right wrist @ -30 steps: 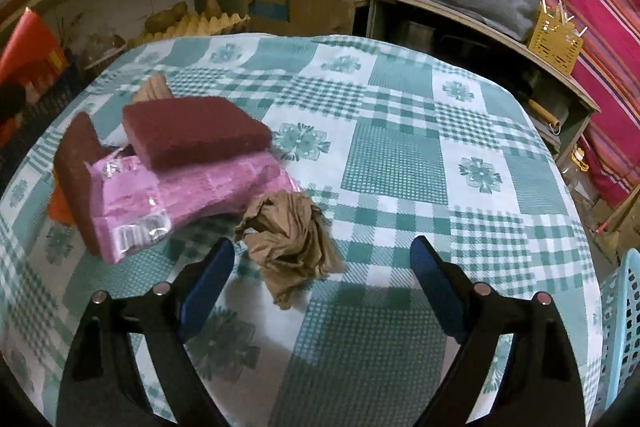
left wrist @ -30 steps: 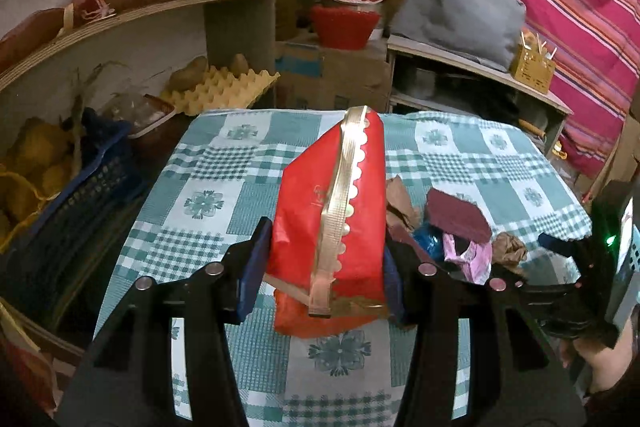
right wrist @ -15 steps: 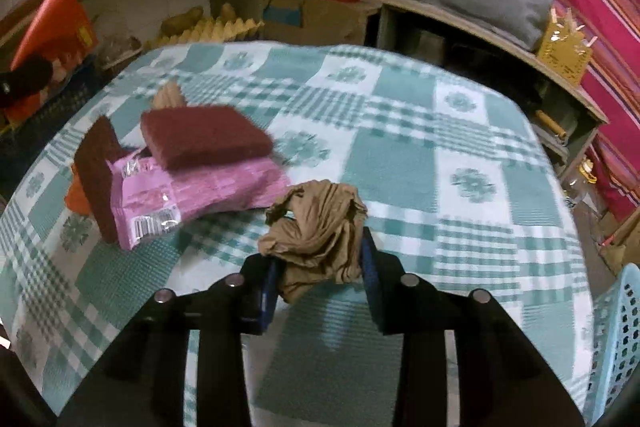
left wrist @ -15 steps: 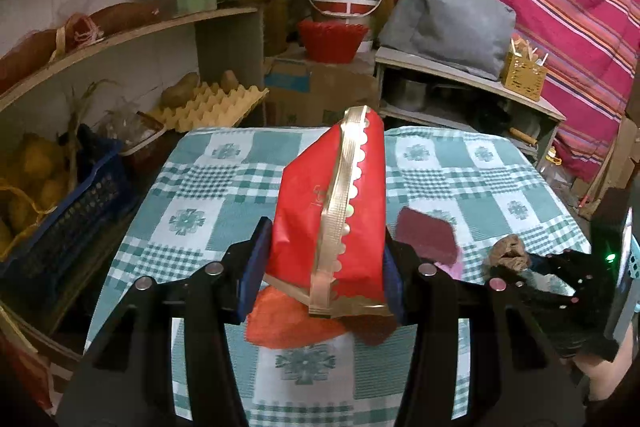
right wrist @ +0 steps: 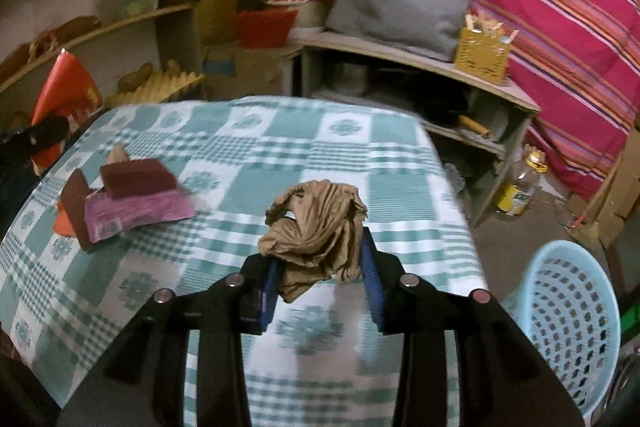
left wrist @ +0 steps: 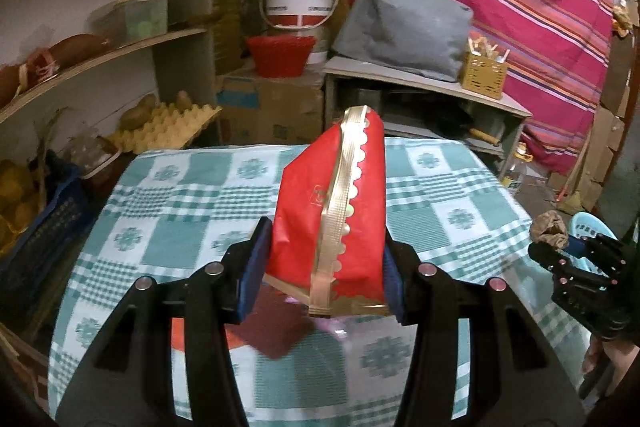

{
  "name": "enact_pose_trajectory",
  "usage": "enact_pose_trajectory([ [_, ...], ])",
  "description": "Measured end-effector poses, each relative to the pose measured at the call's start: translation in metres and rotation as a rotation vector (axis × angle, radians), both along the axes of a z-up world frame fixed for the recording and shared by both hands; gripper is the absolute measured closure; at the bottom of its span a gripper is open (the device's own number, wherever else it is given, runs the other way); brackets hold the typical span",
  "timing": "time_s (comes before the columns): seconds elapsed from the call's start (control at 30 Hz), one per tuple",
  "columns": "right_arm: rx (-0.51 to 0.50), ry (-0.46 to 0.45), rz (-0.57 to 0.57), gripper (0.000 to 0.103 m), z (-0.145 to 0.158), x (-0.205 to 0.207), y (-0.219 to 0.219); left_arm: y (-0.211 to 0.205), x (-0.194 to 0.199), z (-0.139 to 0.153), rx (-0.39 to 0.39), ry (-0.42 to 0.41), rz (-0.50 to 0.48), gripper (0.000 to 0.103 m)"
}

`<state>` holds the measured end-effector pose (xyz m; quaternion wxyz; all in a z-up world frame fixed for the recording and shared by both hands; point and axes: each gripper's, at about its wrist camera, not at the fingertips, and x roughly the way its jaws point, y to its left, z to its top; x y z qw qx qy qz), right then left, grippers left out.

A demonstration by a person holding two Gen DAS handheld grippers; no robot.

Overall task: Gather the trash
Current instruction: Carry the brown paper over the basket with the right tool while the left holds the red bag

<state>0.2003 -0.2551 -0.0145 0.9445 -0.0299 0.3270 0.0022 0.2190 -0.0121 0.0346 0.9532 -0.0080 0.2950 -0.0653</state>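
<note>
A: Right gripper [right wrist: 320, 281] pinches the brown paper wad [right wrist: 316, 229] between its pads, lifted off the table [right wrist: 256, 131]. Looks light and crushable; a mid-bulge hold suits it.

B: Left gripper [left wrist: 322, 277] clamps the red bag [left wrist: 308, 219] low, at its sides. Stiff paper, likely slick. The basket [right wrist: 568, 331] stands right of the table; wrappers [right wrist: 136, 211] wait on the cloth.

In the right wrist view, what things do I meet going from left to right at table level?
Red bag → maroon block on the pink wrapper → crumpled brown paper in the right hand-held gripper → light blue basket.
</note>
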Motion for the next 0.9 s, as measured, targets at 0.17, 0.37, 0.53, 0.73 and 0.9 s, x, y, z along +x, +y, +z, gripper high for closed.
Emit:
enact_pose_trajectory([
  [0.17,-0.005,-0.033,-0.043,0.067,0.009,-0.015,-0.028,-0.030,0.004,0.000,-0.024,0.001,-0.030,0.054],
  [0.37,0.003,-0.064,-0.105,0.067,0.019,-0.032,-0.066,-0.078,0.003,-0.001,-0.023,-0.001,-0.085,0.054],
  [0.53,0.004,-0.090,-0.181,0.067,0.026,-0.049,-0.109,-0.129,-0.008,0.004,-0.006,-0.035,-0.161,0.054],
  [0.73,0.011,-0.107,-0.280,0.067,0.030,-0.072,-0.163,-0.198,-0.016,-0.002,0.028,-0.034,-0.261,0.054],
  [0.9,0.022,-0.107,-0.360,0.067,0.026,-0.089,-0.210,-0.251,-0.025,-0.007,0.037,-0.038,-0.345,0.054],
])
